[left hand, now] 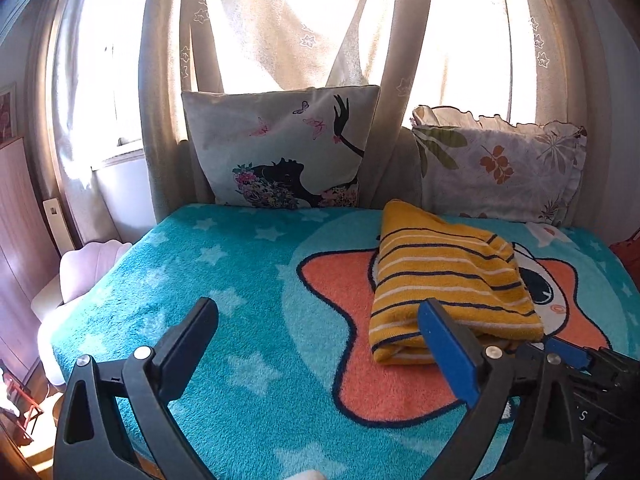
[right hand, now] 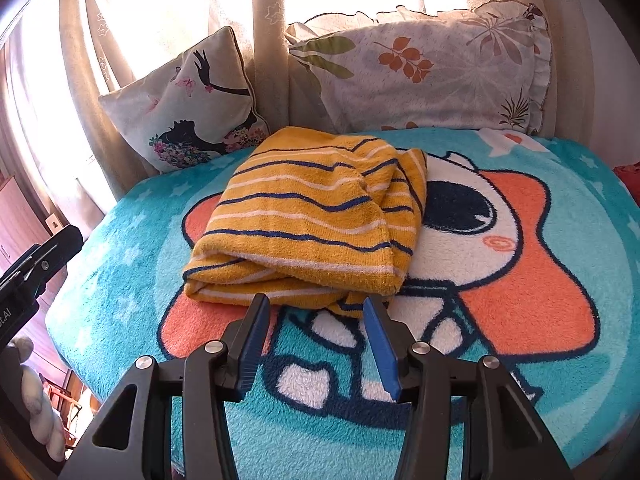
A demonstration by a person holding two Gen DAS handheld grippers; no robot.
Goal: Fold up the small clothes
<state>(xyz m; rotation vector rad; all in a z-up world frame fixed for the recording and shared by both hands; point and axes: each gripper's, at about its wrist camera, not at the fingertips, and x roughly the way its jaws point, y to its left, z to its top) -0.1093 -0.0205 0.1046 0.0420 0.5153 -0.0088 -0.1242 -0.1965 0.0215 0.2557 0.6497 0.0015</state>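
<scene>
**Sunlit bedroom, curtains drawn**

Bright daylight pours through pale star-patterned curtains at the far window. Two cushions, one with a silhouette print, one leaf-patterned, lean behind a turquoise cartoon blanket. A wooden wardrobe stands left.

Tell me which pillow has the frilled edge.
The white leaf-print pillow, rightmost; the square pillow with the black silhouette has plain seams.

left gripper: black plastic arms, triangular cut-outs, silver round screws at the pivots
left pads: blue, ribbed, on black fingers
right gripper: same black frame, four silver screws
right pads: blue, ribbed edges
markings: white lettering on the black bodies, only partly legible
</scene>
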